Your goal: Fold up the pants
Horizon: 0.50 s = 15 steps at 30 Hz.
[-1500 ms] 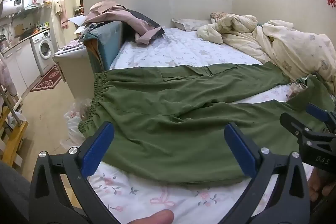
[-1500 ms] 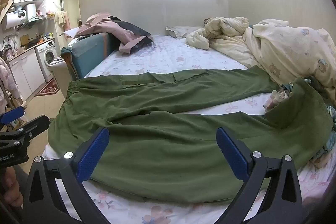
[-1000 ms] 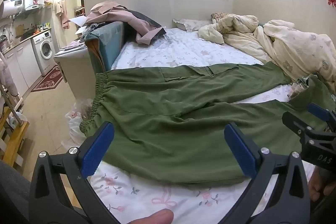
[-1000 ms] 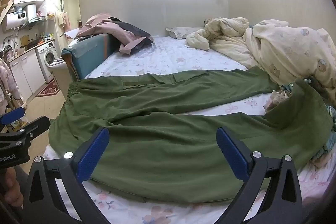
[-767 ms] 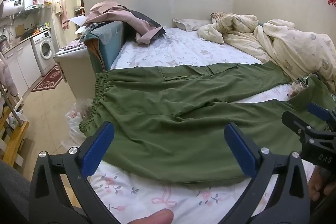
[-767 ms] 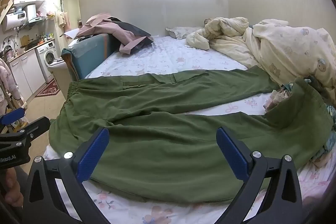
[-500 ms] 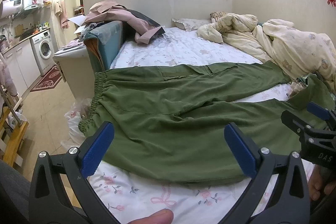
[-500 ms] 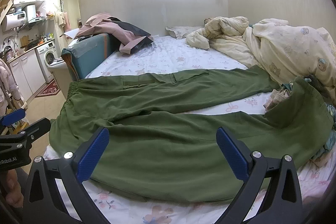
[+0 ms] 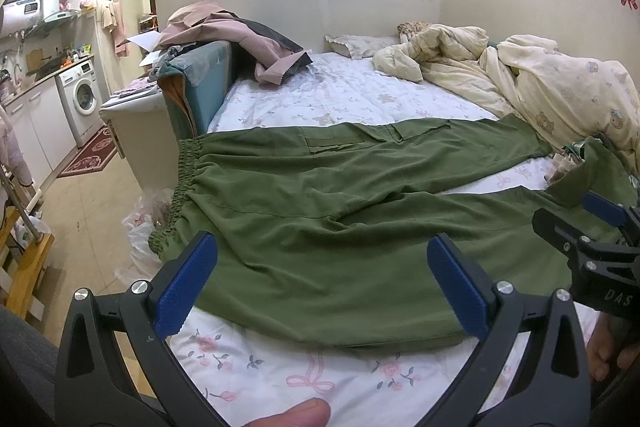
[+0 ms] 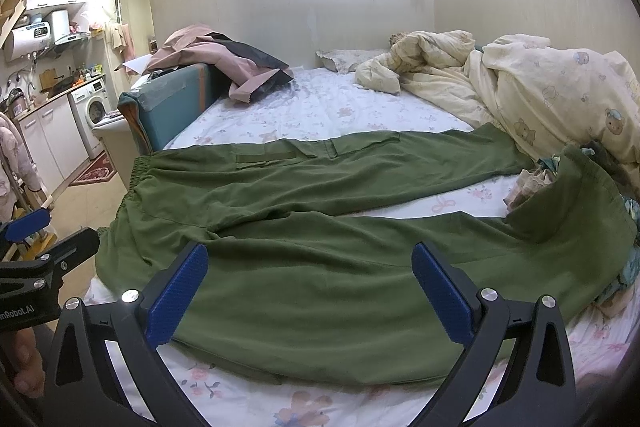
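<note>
Hanging wide open, both the left gripper (image 9: 320,283) and right gripper (image 10: 310,287) hold nothing; the pants (image 9: 320,211) could bunch up if grabbed unevenly.

A home: bed (image 9: 360,99), quilt (image 9: 540,75), washing machine (image 9: 82,99).

The green pants (image 10: 320,267) end under a heap of cream bedding (image 10: 560,95); the far leg's cuff is hidden. The near leg's end, perhaps draped over clutter, runs past the frame edge.
</note>
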Tool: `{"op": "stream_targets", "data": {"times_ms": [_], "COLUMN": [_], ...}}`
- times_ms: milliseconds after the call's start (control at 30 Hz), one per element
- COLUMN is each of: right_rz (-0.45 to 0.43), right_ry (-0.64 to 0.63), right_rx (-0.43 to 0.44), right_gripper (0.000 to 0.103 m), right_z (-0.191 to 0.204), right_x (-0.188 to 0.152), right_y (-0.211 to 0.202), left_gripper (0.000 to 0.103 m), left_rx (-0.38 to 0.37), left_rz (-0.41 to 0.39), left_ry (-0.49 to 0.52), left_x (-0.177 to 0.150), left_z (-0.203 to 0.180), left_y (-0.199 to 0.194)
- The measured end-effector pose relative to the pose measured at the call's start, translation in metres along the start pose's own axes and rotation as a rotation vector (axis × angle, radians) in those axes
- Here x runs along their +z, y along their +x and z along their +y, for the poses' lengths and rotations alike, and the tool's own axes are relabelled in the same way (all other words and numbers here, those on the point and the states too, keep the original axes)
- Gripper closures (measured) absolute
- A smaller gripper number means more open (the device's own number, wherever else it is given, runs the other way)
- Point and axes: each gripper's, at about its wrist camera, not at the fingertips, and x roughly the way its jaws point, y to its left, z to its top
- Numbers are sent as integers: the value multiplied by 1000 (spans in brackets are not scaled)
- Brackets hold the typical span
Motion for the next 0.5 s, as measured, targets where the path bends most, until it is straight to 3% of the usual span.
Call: {"op": "stream_targets", "data": {"times_ms": [500], "right_rz": [0], "right_ry": [0], "right_rx": [-1], "right_gripper": [0], "right_z": [0], "right_x": [0], "right_y": [0], "left_gripper": [0], "left_rx": [1], "left_rz": [-1], "left_ry": [0], "left_x": [0], "left_z": [1], "left_y": [-1]}}
